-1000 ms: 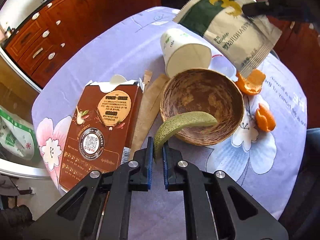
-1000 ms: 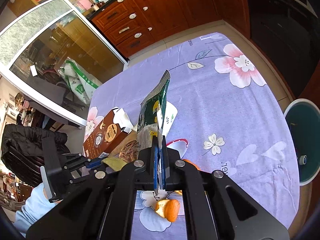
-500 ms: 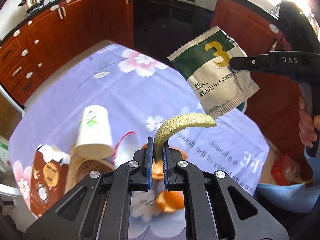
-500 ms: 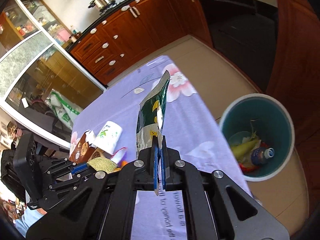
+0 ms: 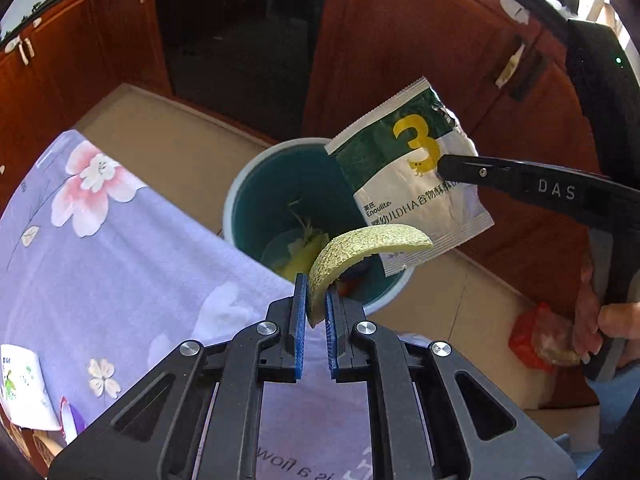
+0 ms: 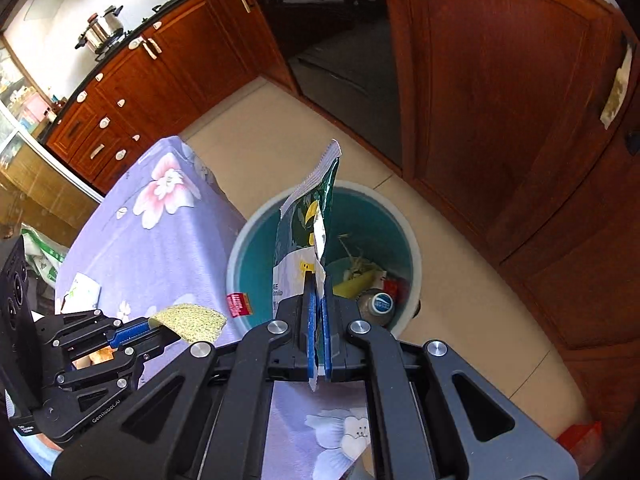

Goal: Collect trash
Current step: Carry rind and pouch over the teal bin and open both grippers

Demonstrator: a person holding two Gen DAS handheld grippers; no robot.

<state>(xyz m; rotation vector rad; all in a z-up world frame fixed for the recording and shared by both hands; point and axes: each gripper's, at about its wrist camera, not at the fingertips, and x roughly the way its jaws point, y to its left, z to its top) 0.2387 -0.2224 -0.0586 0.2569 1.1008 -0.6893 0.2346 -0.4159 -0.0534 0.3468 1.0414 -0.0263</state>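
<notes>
Both pieces hang over the bin [image 5: 240,200] for dropping: my left gripper [image 5: 316,304] pinches melon rind [image 5: 360,244], my right gripper [image 6: 316,320] clamps the packet [image 6: 304,216].

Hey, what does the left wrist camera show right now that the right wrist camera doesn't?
Only the left wrist view shows the printed face of the green-and-white foil packet with its yellow 3, and the person's hand on the right gripper.

Only the right wrist view shows a steel pot on the stove and a capped bottle inside the teal trash bin.

Both show the bin, the packet, the curved melon rind in the left gripper, and the purple floral tablecloth.
</notes>
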